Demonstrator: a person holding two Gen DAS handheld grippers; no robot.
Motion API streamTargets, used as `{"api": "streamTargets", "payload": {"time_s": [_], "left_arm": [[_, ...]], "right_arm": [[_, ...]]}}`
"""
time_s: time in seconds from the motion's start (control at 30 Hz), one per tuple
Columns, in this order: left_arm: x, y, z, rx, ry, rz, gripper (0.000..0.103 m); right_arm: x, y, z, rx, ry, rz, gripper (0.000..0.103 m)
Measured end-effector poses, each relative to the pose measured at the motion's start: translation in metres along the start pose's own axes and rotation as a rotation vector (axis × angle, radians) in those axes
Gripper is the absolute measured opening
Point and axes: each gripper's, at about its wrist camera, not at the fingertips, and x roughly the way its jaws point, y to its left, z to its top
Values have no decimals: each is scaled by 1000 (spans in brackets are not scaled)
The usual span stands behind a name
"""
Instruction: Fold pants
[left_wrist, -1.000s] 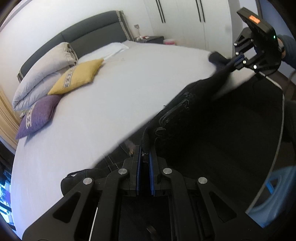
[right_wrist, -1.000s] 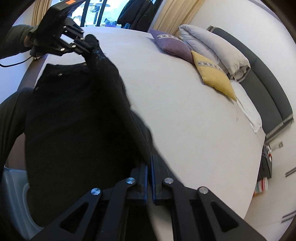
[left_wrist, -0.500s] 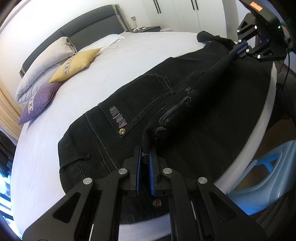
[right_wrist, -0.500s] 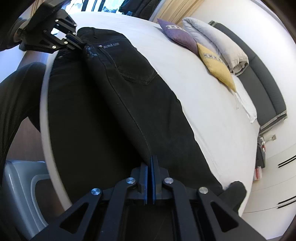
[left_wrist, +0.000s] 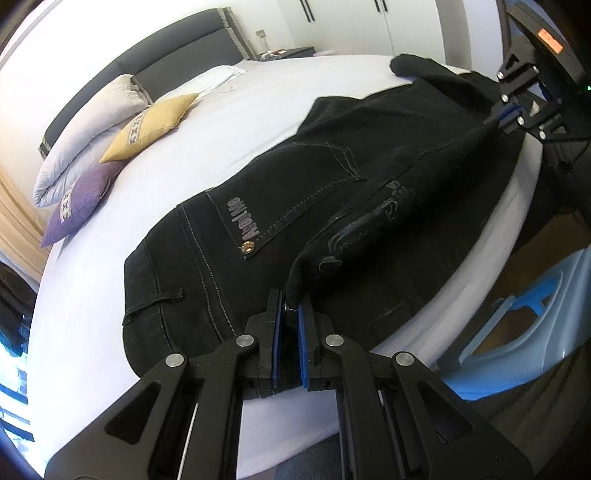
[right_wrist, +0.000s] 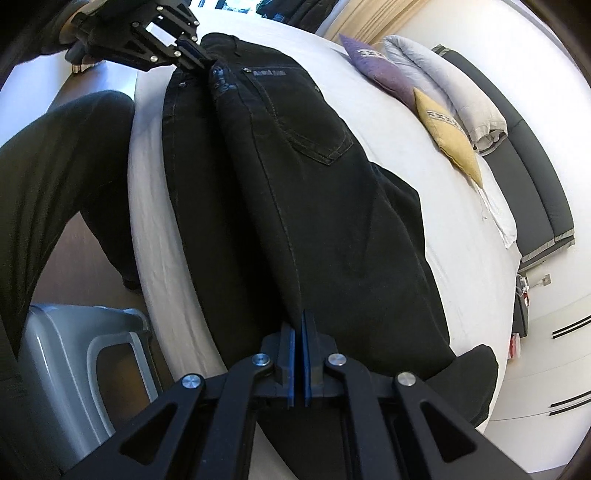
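Bed (left_wrist: 229, 122) under white sheet, pillows (left_wrist: 147, 118) by dark headboard (left_wrist: 177, 70), wardrobe behind. Your left tool (left_wrist: 287, 310) and right tool (right_wrist: 298, 325) each clamp black pants (right_wrist: 295, 184).

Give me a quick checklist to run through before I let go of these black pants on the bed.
1. Left gripper clamped on the waistband of the pants: ok.
2. Right gripper clamped on the leg end: ok.
3. Legs stacked one on the other: cannot tell; the lower leg pokes out at the side.
4. Folded edge lying flat: not ok; a ridge stands up between the grippers.
5. Pants fully on the bed: not ok; the near side hangs over the edge.
6. Yellow cushion apart from the pants: ok.
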Motion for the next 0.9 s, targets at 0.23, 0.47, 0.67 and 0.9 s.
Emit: {"api": "streamTargets", "payload": {"time_s": [0.23,0.47,0.67,0.9], "left_arm": [[-3,3,3,23,3,-25,6],[-1,-3,-7,55,21,-28,6],[14,-5,-10,57,32,-27,7],[18,-10,-16,106,20,10,11]], "right_arm": [[-6,29,-11,-9,19,-8,4],[-5,34,-15,3,24,-22,4],[-2,43,-16,-6,28,-22,5],[4,53,-30,-18,-18,-44,9]]}}
